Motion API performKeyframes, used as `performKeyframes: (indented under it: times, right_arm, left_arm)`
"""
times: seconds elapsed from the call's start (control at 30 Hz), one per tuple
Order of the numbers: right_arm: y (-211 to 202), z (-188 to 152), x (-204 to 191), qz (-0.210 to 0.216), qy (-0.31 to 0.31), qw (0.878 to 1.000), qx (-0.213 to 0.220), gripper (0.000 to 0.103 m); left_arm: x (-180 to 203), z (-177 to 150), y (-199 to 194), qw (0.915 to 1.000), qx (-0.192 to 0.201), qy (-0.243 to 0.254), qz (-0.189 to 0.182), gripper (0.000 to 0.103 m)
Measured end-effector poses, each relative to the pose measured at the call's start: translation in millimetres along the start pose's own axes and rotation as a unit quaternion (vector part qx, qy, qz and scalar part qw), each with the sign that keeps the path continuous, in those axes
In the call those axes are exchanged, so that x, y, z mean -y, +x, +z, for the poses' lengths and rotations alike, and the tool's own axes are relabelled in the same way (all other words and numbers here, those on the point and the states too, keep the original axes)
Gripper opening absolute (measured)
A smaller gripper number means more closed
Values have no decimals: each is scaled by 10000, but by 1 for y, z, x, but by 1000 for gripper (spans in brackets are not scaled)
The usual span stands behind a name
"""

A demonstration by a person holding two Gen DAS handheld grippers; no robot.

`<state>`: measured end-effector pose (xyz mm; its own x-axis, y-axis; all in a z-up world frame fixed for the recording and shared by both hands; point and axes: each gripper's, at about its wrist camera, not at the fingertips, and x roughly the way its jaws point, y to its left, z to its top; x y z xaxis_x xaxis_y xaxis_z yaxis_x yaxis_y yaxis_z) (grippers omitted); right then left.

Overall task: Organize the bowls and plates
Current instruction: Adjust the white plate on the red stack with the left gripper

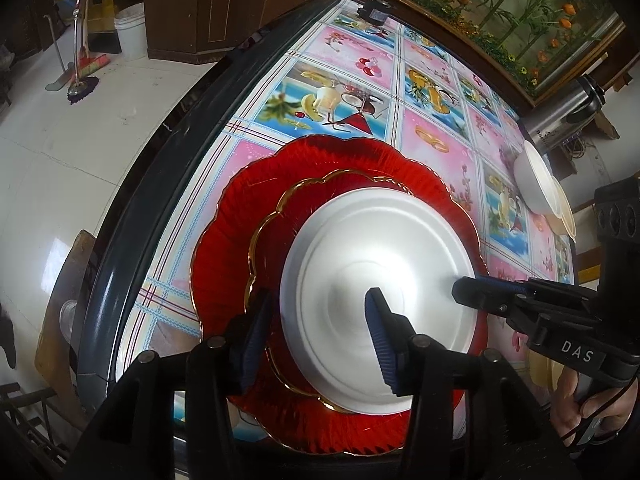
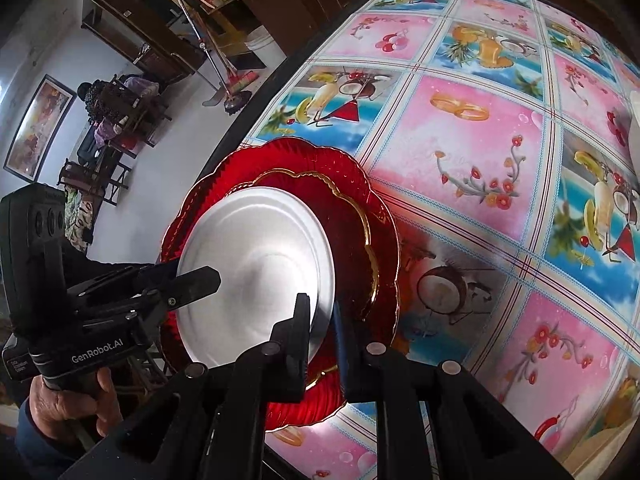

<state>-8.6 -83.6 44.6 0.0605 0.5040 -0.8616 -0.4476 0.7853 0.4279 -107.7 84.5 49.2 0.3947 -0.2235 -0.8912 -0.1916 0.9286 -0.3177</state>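
Near the table's left edge a white plate (image 1: 360, 248) (image 2: 256, 248) lies on a smaller gold-rimmed red plate (image 1: 312, 200) (image 2: 352, 216). That plate rests on a large scalloped red plate (image 1: 320, 156) (image 2: 288, 156). My left gripper (image 1: 320, 294) is open and straddles the white plate's near-left rim, one finger outside it and one over the plate, without pressing. It shows from the side in the right wrist view (image 2: 208, 276). My right gripper (image 2: 320, 304) is shut on the white plate's rim at the opposite side, and shows in the left wrist view (image 1: 460, 290).
White bowls (image 1: 532, 184) are nested on their side at the table's right. A steel flask (image 1: 560, 120) stands behind them. The table's dark rounded edge (image 1: 160, 160) runs close beside the plates. A small black device (image 1: 374, 10) sits at the far end. A person's hand (image 1: 576, 400) holds the right gripper.
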Motion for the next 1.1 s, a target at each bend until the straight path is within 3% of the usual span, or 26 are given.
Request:
performKeyframes:
  times: [0.47,0.8,1.1]
  right_arm:
    - [-17,-12,5,71,-42,9999,127,20]
    - [-46,-29,23,141,117,9990,401,20]
    - [-70,-46,48,106,357,9976,588,20]
  left_arm:
    - [12,-7,-14,9997,235,-59,57,51]
    - [41,-13,-23,9991,397,133,86,55]
    - [56,-12,-28,9975,561,141,395,61]
